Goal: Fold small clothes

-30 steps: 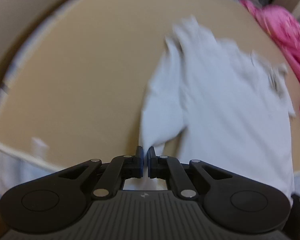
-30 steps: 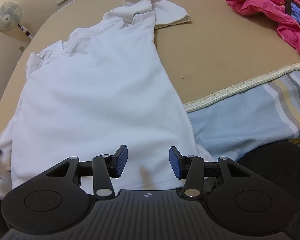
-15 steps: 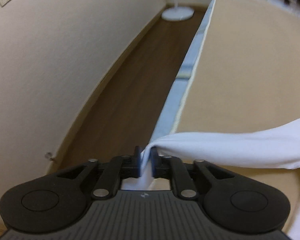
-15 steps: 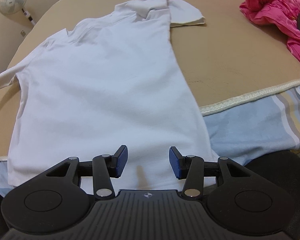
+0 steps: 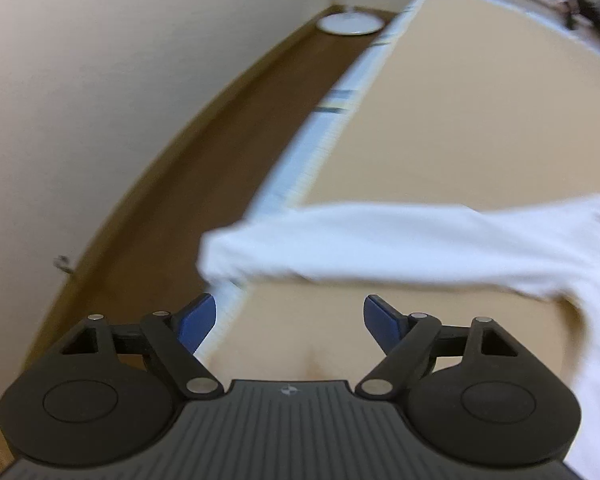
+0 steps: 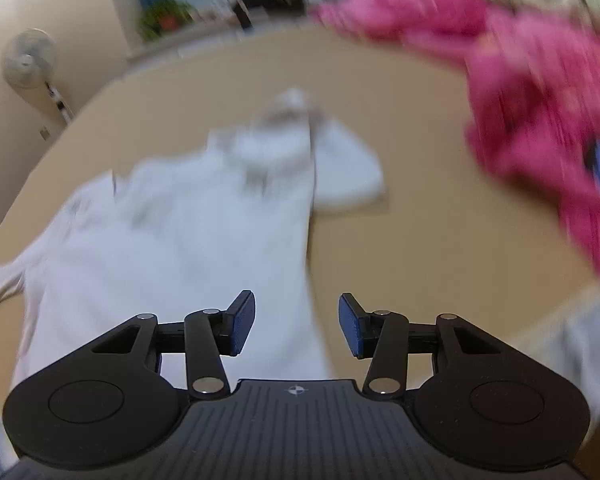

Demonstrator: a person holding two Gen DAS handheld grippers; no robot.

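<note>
White T-shirt (image 6: 188, 232) lies spread on the tan bed cover (image 6: 420, 216), body running away from the right gripper (image 6: 297, 322), hem end nearest it, collar end far. Right sleeve (image 6: 348, 168) of the shirt lies out flat ahead and slightly right of that gripper. Frame is motion-blurred; fabric detail cannot be read.

Left wrist view: the other sleeve (image 5: 340, 240) extends across the frame, just ahead of the left gripper (image 5: 290, 322), its cuff end reaching past the bed edge (image 5: 300, 168). Whether the cuff rests on the cover or hangs clear of it cannot be told.

Left gripper: jaws have just been opening and now stand wide apart, nothing between the blue pads (image 5: 196, 322), sleeve not touched.

Right gripper: jaws have just been opening a little, moderately spread, nothing pinched; shirt edge is seen beyond the gap, no contact visible.

Surroundings: pink bedding (image 6: 540, 92) heaped ahead and right of the right gripper, well apart from the shirt. Standing fan (image 6: 28, 60) far left against the wall. Brown floor (image 5: 172, 152) and cream wall (image 5: 80, 100) left of the left gripper; fan base (image 5: 350, 24) far ahead on the floor.
</note>
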